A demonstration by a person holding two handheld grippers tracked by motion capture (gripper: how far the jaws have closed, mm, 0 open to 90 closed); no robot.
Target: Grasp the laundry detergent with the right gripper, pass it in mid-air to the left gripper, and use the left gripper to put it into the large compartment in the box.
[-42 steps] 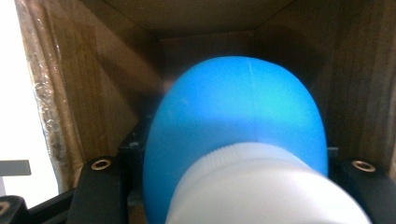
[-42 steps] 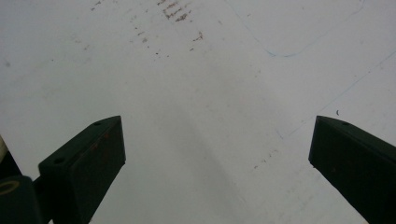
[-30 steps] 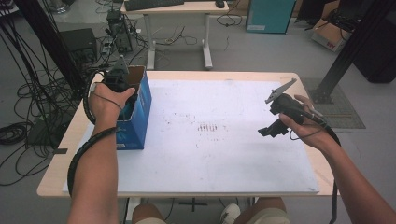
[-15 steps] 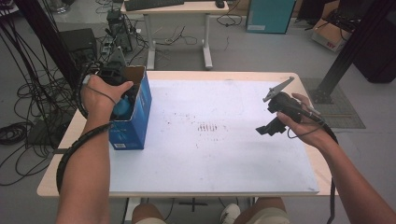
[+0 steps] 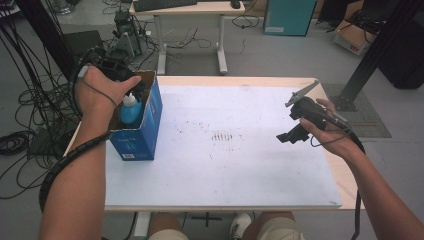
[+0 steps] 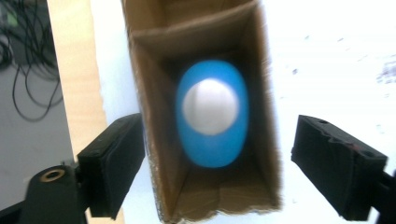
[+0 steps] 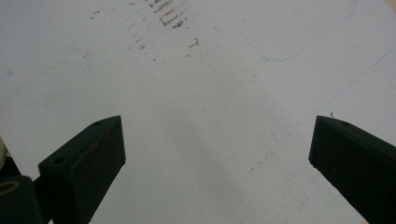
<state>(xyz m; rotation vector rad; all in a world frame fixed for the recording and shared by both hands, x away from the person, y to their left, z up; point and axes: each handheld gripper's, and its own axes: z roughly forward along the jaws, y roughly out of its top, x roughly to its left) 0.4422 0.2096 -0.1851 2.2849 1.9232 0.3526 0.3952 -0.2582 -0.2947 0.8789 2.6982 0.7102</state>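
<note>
A blue bottle point(image 5: 130, 111) with a white cap stands upright inside an open-topped blue cardboard box point(image 5: 142, 132) near the table's point(image 5: 225, 175) left edge.

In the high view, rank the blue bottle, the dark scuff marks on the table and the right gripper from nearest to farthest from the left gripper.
1. Blue bottle: inside the box, just below the left gripper.
2. Dark scuff marks: mid-table.
3. Right gripper: far right side, above the table.

Bright, even light; blurred bottle point(image 6: 212, 113)
</note>
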